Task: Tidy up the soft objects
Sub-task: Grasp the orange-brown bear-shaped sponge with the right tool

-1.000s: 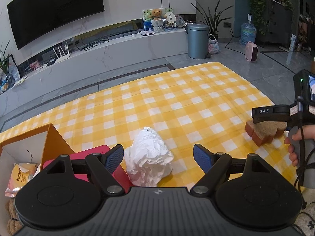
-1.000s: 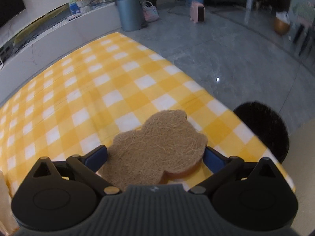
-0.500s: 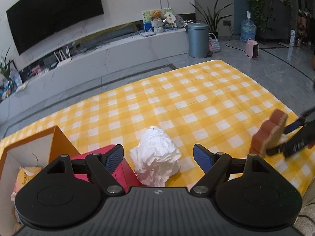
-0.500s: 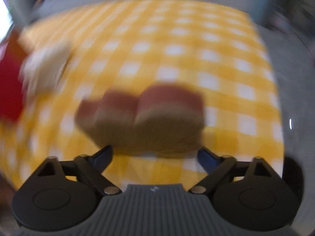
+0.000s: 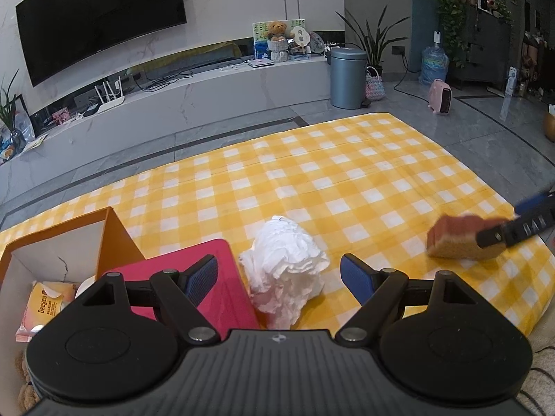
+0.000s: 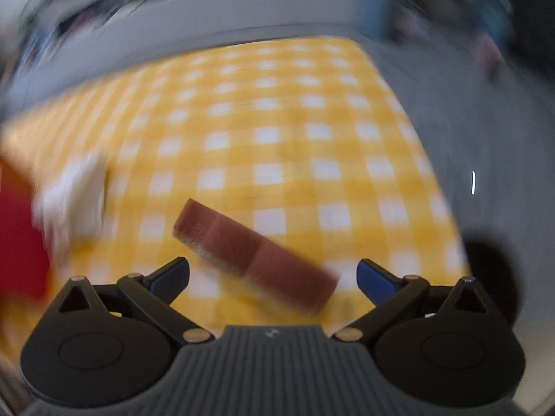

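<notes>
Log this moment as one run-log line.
left tongs: open, behind crumpled tissue | right tongs: open | sponge: tilted between fingers, blurred

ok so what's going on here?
A person is sorting soft things on a yellow checked cloth with two handheld grippers. The right gripper is open, a brown sponge tilted just ahead of its fingers, apparently not gripped; that view is blurred. The left gripper hangs open over a crumpled white tissue, beside an orange box already holding some items.
</notes>
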The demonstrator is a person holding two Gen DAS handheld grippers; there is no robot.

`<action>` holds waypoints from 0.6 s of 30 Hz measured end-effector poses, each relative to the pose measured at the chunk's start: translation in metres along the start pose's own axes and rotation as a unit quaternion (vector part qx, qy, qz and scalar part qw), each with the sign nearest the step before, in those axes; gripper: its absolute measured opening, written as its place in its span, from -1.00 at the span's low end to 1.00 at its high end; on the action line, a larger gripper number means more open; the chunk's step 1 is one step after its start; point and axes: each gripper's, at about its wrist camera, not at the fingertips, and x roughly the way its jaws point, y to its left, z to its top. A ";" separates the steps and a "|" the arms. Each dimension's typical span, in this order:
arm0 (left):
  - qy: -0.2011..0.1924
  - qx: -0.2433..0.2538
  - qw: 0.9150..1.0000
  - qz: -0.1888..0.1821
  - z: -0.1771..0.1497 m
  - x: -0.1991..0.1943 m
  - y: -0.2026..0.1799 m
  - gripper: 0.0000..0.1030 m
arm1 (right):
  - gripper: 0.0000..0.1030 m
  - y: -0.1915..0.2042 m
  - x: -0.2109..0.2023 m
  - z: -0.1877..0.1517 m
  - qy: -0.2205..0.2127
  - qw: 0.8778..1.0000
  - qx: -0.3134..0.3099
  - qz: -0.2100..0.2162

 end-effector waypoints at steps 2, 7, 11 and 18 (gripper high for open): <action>0.002 -0.008 1.000 0.001 0.001 0.002 0.004 0.83 | 0.95 0.012 -0.001 0.004 -0.003 0.993 -0.117 -0.015; 0.006 -0.019 1.000 0.007 0.002 0.005 0.010 0.83 | 0.95 0.043 -0.002 -0.005 0.031 0.956 -0.292 0.009; 0.005 -0.017 1.000 0.012 0.001 0.006 0.011 0.83 | 0.95 0.061 0.001 -0.019 0.054 0.934 -0.347 0.064; 0.002 -0.001 1.000 0.013 -0.002 0.005 0.004 0.83 | 0.95 0.059 0.046 -0.012 0.108 0.930 -0.345 0.069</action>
